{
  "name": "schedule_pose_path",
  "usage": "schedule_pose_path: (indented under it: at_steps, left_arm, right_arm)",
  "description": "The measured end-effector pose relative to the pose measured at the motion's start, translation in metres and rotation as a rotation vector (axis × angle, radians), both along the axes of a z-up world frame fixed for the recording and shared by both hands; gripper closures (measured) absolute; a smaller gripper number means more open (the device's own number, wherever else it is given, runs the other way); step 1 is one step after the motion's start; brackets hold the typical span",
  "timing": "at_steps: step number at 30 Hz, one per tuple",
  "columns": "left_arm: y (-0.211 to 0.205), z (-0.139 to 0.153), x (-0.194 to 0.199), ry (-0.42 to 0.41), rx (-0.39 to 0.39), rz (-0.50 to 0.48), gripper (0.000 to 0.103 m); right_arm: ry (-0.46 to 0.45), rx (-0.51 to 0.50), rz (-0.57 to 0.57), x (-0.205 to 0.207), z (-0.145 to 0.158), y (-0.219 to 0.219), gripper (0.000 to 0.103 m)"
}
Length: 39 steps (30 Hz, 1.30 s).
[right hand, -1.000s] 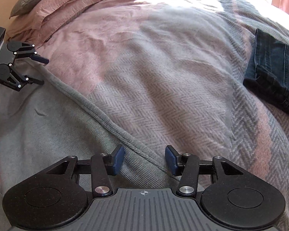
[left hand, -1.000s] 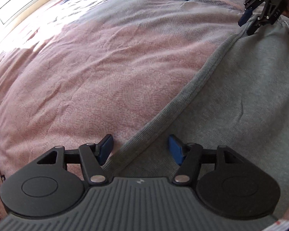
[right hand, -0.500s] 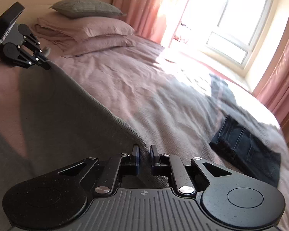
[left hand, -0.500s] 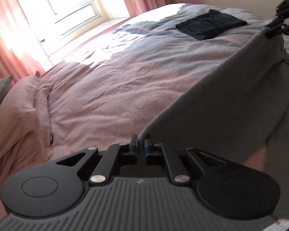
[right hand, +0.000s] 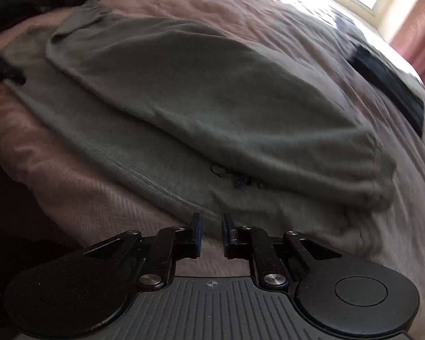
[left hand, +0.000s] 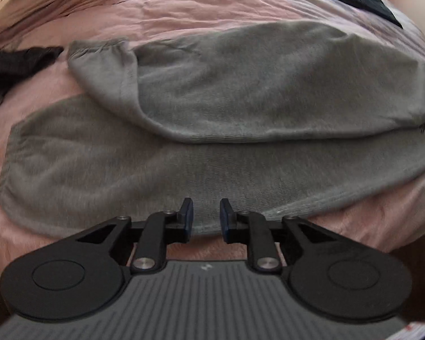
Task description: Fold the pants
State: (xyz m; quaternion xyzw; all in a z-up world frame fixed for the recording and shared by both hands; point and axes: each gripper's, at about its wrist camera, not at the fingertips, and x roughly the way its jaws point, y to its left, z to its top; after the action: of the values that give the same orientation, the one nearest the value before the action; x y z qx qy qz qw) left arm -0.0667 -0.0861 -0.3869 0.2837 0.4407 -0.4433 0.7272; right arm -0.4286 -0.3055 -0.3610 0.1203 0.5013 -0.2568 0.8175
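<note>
- Grey knit pants (left hand: 240,90) lie across the pink bedspread (left hand: 184,8), one leg folded over the other, so that the upper leg sits slightly askew on the lower.
- Both cuffs point to the left in the left wrist view, and the waistband bunches at the right.
- The left gripper (left hand: 206,216) hovers at the near edge of the pants; its jaws have just been opening and stand slightly apart, nothing pinched between them.
- The right gripper (right hand: 211,233) hangs over the near hem; its jaws have also just parted a little and hold no cloth.
- Folded dark jeans (right hand: 388,87) rest farther up the bed, well apart from the pants.
- A dark garment (left hand: 11,65) lies near the cuffs.
</note>
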Motion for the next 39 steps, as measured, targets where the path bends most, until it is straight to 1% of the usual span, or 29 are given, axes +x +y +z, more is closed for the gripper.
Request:
schedule_pose_path:
  at_steps: [1, 2, 3, 4, 5, 6, 8, 9, 10, 12, 13, 15, 18, 20, 23, 24, 25, 26, 27, 28, 29, 30, 32, 33, 34, 35, 36, 37, 39]
  left_arm:
    - [0.003, 0.005, 0.007, 0.022, -0.035, 0.053, 0.075]
    - [0.003, 0.01, 0.014, 0.029, -0.065, 0.104, 0.071]
    - [0.0, 0.014, 0.022, 0.026, -0.087, 0.147, 0.07]
    - [-0.007, 0.017, 0.03, 0.022, -0.105, 0.18, 0.069]
    - [-0.013, 0.02, 0.038, 0.029, -0.122, 0.211, 0.066]
    - [-0.021, 0.02, 0.048, 0.045, -0.138, 0.244, 0.059]
    - [-0.026, 0.014, 0.066, 0.083, -0.167, 0.326, 0.057]
    - [-0.027, 0.01, 0.075, 0.117, -0.175, 0.358, 0.057]
    - [-0.027, 0.006, 0.083, 0.149, -0.18, 0.388, 0.057]
    - [-0.028, -0.002, 0.093, 0.187, -0.188, 0.426, 0.057]
    - [-0.028, -0.006, 0.098, 0.202, -0.185, 0.441, 0.058]
    - [-0.027, -0.011, 0.104, 0.229, -0.19, 0.463, 0.058]
    - [-0.025, -0.016, 0.11, 0.275, -0.227, 0.498, 0.058]
    - [-0.027, -0.018, 0.113, 0.277, -0.232, 0.512, 0.058]
    - [-0.033, -0.023, 0.118, 0.265, -0.224, 0.521, 0.059]
    - [-0.035, -0.024, 0.12, 0.26, -0.219, 0.526, 0.063]
    - [-0.036, -0.026, 0.123, 0.254, -0.211, 0.53, 0.068]
    - [-0.037, -0.027, 0.125, 0.247, -0.202, 0.534, 0.071]
    - [-0.038, -0.026, 0.126, 0.232, -0.199, 0.541, 0.093]
    - [-0.038, -0.023, 0.129, 0.219, -0.202, 0.538, 0.097]
    - [-0.036, -0.016, 0.13, 0.209, -0.227, 0.531, 0.097]
    - [-0.033, -0.006, 0.128, 0.19, -0.274, 0.515, 0.097]
    - [-0.022, 0.028, 0.119, 0.124, -0.402, 0.462, 0.098]
    - [-0.012, 0.043, 0.113, 0.087, -0.469, 0.436, 0.097]
    - [0.002, 0.054, 0.106, 0.053, -0.52, 0.409, 0.097]
    - [0.013, 0.057, 0.099, 0.036, -0.524, 0.399, 0.097]
    - [0.022, 0.052, 0.092, 0.032, -0.487, 0.401, 0.097]
    - [0.029, 0.041, 0.086, 0.035, -0.417, 0.41, 0.097]
    - [0.041, 0.009, 0.073, 0.043, -0.28, 0.433, 0.097]
  right_arm:
    - [-0.05, 0.03, -0.083, -0.008, 0.004, -0.011, 0.091]
    - [-0.12, 0.074, -0.206, -0.02, 0.01, -0.027, 0.088]
    - [-0.2, 0.127, -0.341, -0.032, 0.012, -0.046, 0.075]
    - [-0.284, 0.186, -0.472, -0.043, 0.013, -0.066, 0.056]
    - [-0.376, 0.239, -0.6, -0.056, 0.011, -0.081, 0.049]
    - [-0.477, 0.289, -0.722, -0.07, 0.008, -0.095, 0.046]
    - [-0.659, 0.371, -0.895, -0.094, -0.005, -0.116, 0.046]
    - [-0.731, 0.401, -0.974, -0.104, -0.012, -0.125, 0.046]
    - [-0.777, 0.423, -1.026, -0.11, -0.019, -0.131, 0.046]
    - [-0.819, 0.429, -1.092, -0.116, -0.028, -0.14, 0.046]
    - [-0.834, 0.423, -1.098, -0.115, -0.031, -0.142, 0.046]
    - [-0.826, 0.427, -1.114, -0.112, -0.037, -0.149, 0.046]
    - [-0.848, 0.454, -1.11, -0.111, -0.046, -0.158, 0.048]
    - [-0.858, 0.456, -1.102, -0.111, -0.049, -0.161, 0.051]
    - [-0.834, 0.459, -1.11, -0.112, -0.052, -0.166, 0.062]
    - [-0.816, 0.458, -1.117, -0.114, -0.053, -0.166, 0.068]
    - [-0.806, 0.458, -1.119, -0.114, -0.055, -0.166, 0.074]
    - [-0.802, 0.454, -1.117, -0.114, -0.055, -0.166, 0.076]
    - [-0.797, 0.442, -1.111, -0.114, -0.053, -0.166, 0.079]
    - [-0.788, 0.414, -1.099, -0.114, -0.049, -0.165, 0.082]
    - [-0.791, 0.373, -1.079, -0.113, -0.041, -0.164, 0.083]
    - [-0.812, 0.334, -1.059, -0.113, -0.032, -0.162, 0.085]
    - [-0.907, 0.284, -1.025, -0.121, -0.008, -0.15, 0.086]
    - [-0.943, 0.27, -1.006, -0.125, 0.001, -0.143, 0.086]
    - [-0.957, 0.251, -0.985, -0.132, 0.009, -0.135, 0.086]
    - [-0.948, 0.25, -0.982, -0.137, 0.01, -0.127, 0.086]
    - [-0.924, 0.271, -0.993, -0.143, 0.005, -0.12, 0.086]
    - [-0.885, 0.299, -1.012, -0.147, -0.005, -0.115, 0.086]
    - [-0.763, 0.337, -1.055, -0.15, -0.027, -0.107, 0.086]
